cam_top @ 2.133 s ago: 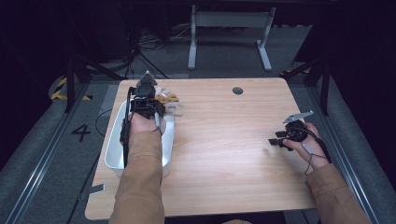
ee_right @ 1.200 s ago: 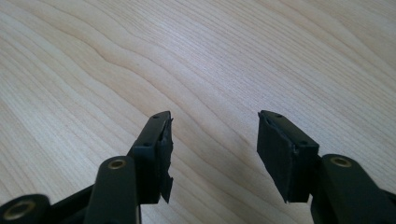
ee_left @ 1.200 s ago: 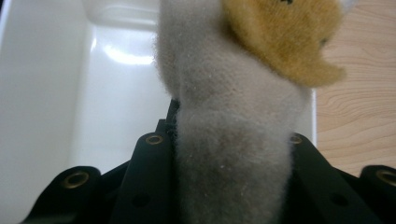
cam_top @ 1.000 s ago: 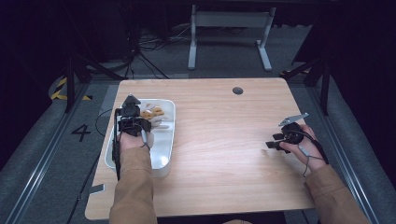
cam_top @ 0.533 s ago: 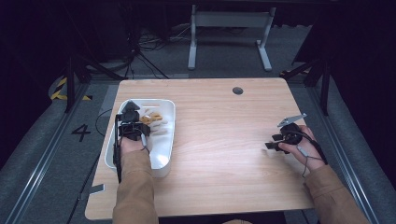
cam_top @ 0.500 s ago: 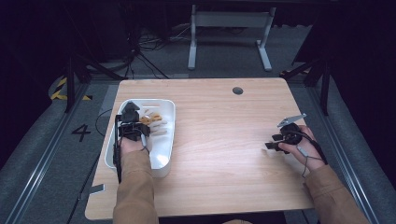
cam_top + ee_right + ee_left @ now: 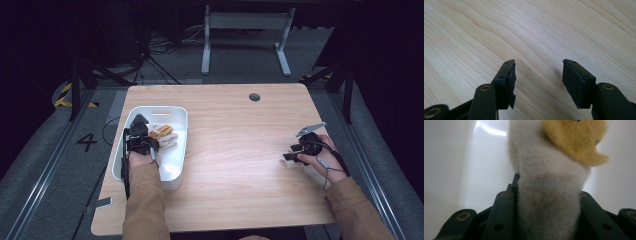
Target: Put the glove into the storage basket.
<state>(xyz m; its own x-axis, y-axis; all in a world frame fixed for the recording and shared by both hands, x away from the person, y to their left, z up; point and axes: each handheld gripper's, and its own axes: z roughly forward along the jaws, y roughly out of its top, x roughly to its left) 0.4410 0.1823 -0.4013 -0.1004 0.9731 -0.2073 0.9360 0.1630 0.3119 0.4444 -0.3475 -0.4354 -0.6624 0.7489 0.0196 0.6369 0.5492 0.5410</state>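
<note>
A fuzzy white sock [image 7: 549, 182] with a tan-yellow end sticks up between the jaws of my left gripper [image 7: 546, 195], which is shut on it. Seen from above, the left gripper [image 7: 145, 139] is down inside a white bin [image 7: 172, 172] at the table's left, with the sock [image 7: 162, 133] lying beside it against the bin floor. My right gripper [image 7: 292, 152] rests low at the table's right side; its jaws [image 7: 537, 72] stand open over bare wood with nothing between them.
The light wooden table [image 7: 235, 150] has a round cable hole [image 7: 254, 97] near its far edge. A table frame [image 7: 245, 30] stands on the dark floor beyond. A floor marking "4" [image 7: 86, 141] lies left of the table.
My left gripper has come back from the bin's far end toward the person and sunk into the bin, still gripping the sock. The right gripper has stayed put.
</note>
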